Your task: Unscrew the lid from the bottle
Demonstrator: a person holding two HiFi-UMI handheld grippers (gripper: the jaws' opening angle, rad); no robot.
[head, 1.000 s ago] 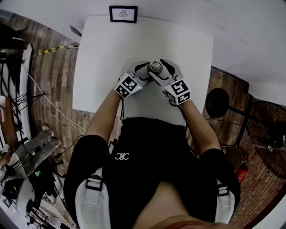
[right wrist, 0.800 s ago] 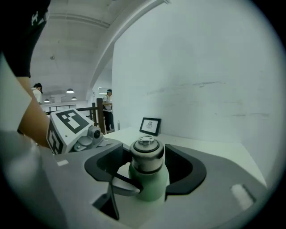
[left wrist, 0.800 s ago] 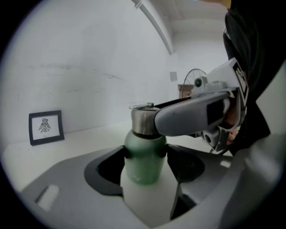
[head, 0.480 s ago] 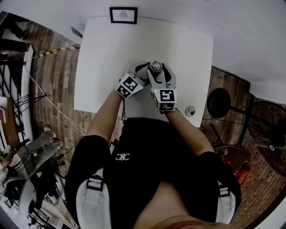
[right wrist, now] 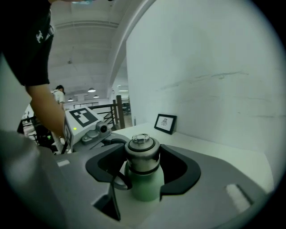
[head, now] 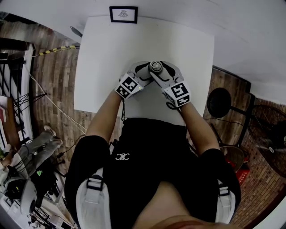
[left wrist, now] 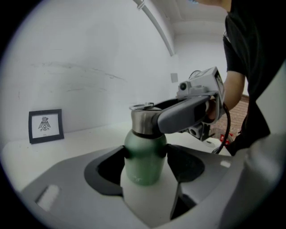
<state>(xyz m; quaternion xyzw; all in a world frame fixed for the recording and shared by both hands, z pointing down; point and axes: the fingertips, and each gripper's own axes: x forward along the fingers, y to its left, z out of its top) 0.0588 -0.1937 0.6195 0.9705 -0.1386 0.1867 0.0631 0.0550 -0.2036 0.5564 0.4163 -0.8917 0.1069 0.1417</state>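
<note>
A green bottle (left wrist: 144, 147) with a steel lid (right wrist: 142, 154) stands upright on the white table (head: 107, 44), near its front edge. My left gripper (left wrist: 145, 163) is shut on the green body from the left. From the right, my right gripper (right wrist: 142, 166) reaches over it at lid height. Its jaws are closing, with the lid between them and both pads against its sides. One right finger (left wrist: 183, 116) crosses in front of the lid in the left gripper view. In the head view the lid (head: 154, 66) shows between both grippers.
A small framed picture (head: 123, 14) stands at the table's far edge, by the white wall. Wooden floor surrounds the table, with a dark round stool (head: 217, 102) to the right. A person's legs (head: 38, 143) and cables lie to the left.
The right gripper swung clockwise round the lid, its marker cube coming toward the body, then swung back out to the right. The left gripper and the bottle stayed put.
</note>
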